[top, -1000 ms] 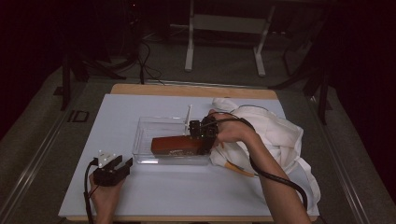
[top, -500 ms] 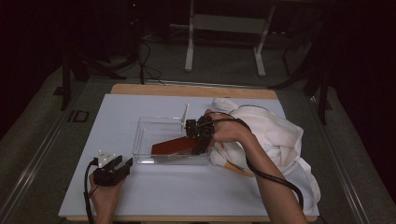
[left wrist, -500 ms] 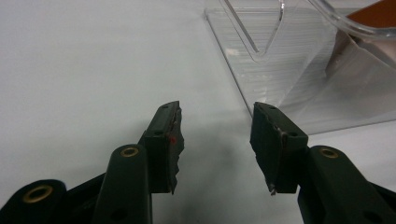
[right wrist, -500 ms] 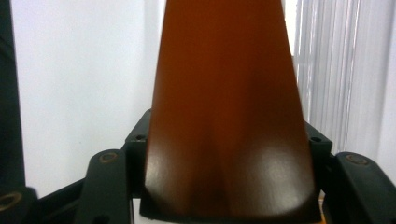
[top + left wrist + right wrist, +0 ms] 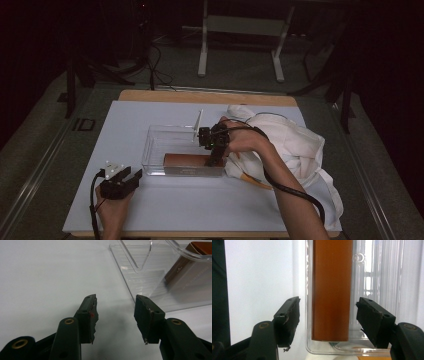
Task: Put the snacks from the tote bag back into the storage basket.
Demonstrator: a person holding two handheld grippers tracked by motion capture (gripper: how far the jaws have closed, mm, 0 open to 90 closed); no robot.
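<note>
A long brown box (image 5: 187,160) lies flat in a clear plastic bin (image 5: 165,134), along the bin's near wall. My right gripper (image 5: 216,152) hangs over the box's right end. In the right gripper view the right gripper (image 5: 328,302) is open, its jaws standing either side of the brown box (image 5: 331,290) without touching it. My left gripper (image 5: 127,179) rests on the white table surface left of the bin's front corner. It is open with nothing between its jaws (image 5: 116,298), and the bin (image 5: 150,277) and brown box (image 5: 190,262) lie ahead to its right.
A crumpled white cloth (image 5: 300,150) covers the table's right side, with an orange item (image 5: 255,181) poking out beneath it. A clear upright panel (image 5: 198,125) stands at the bin's far right corner. The table's front edge (image 5: 200,234) is close to the left hand.
The brown box has gone from tilted in the bin to lying flat by the near wall. The right gripper has dropped slightly with it. The left gripper has not moved.
</note>
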